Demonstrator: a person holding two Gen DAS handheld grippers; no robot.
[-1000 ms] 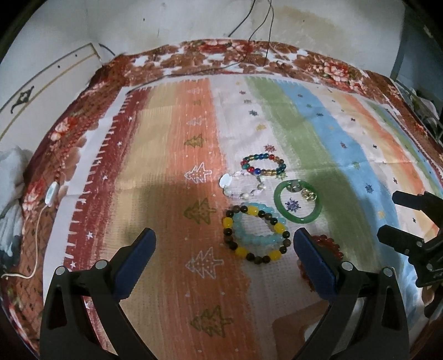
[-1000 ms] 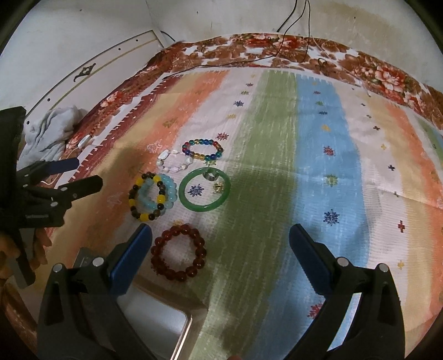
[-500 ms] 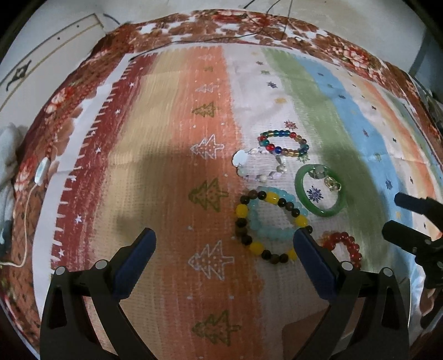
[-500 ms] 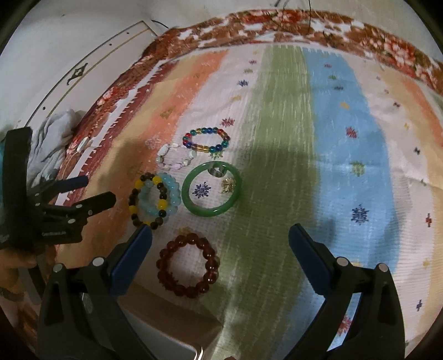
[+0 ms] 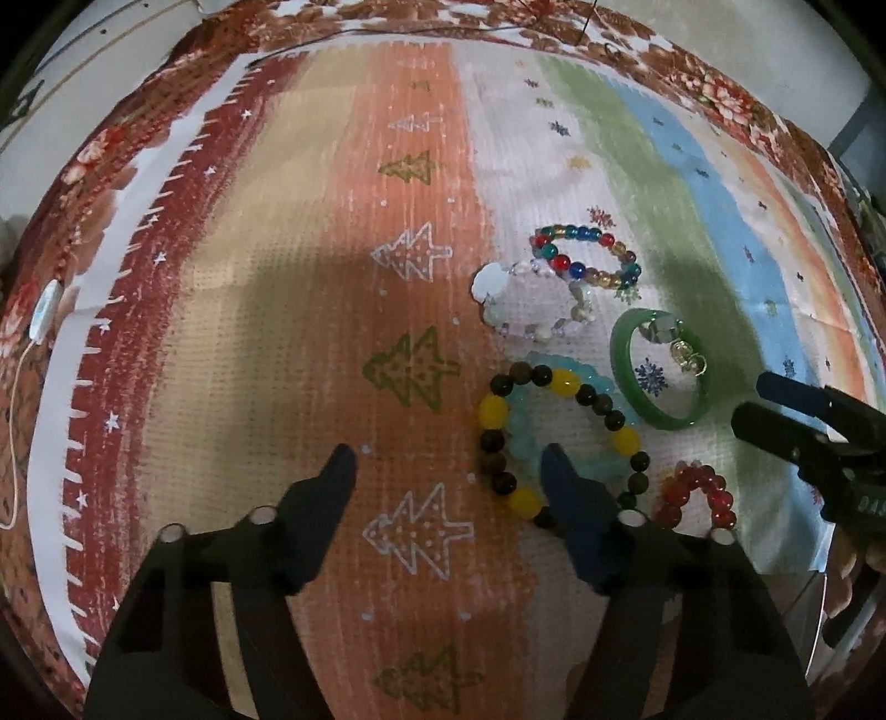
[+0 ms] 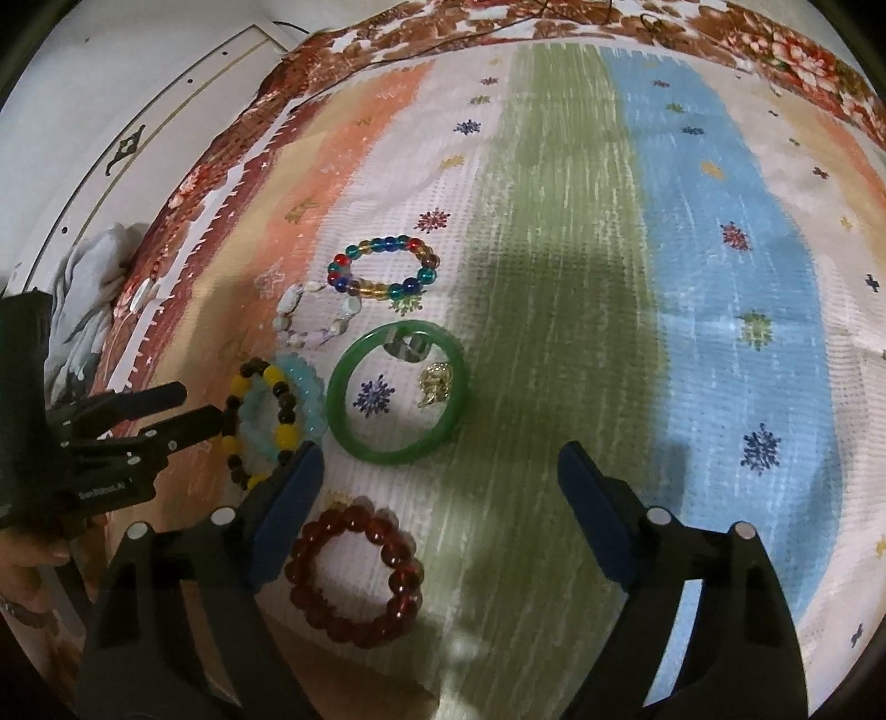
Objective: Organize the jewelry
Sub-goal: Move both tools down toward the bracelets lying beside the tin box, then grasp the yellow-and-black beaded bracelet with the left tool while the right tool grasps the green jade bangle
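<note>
1. The left gripper (image 5: 448,471) hovered low over the striped cloth (image 5: 332,310), its jaws apart and holding nothing; its right finger overlapped the near edge of the yellow-and-brown bracelet (image 5: 559,443).
2. The right gripper (image 6: 440,471) hung over the green stripe with its jaws spread wide and holding nothing, just nearer than the green bangle (image 6: 396,390), the landmark here.
3. A dark red bracelet (image 6: 354,573) lay nearer than the bangle, close to the cloth's near edge and beside the right gripper's left finger.
4. The yellow-and-brown bracelet sat just left of the bangle, lying over a pale blue bracelet (image 6: 304,393).
5. Inside the bangle lay a small gold piece (image 6: 437,382) and a silvery ring (image 6: 407,343) at its far rim.
6. A pale stone bracelet (image 6: 318,321) lay beyond and left of the bangle.
7. A multicolour glass bracelet (image 6: 382,268) lay farther still, just beyond the pale one.
8. A floral quilt (image 6: 581,33) edged the cloth far beyond the bangle.
</note>
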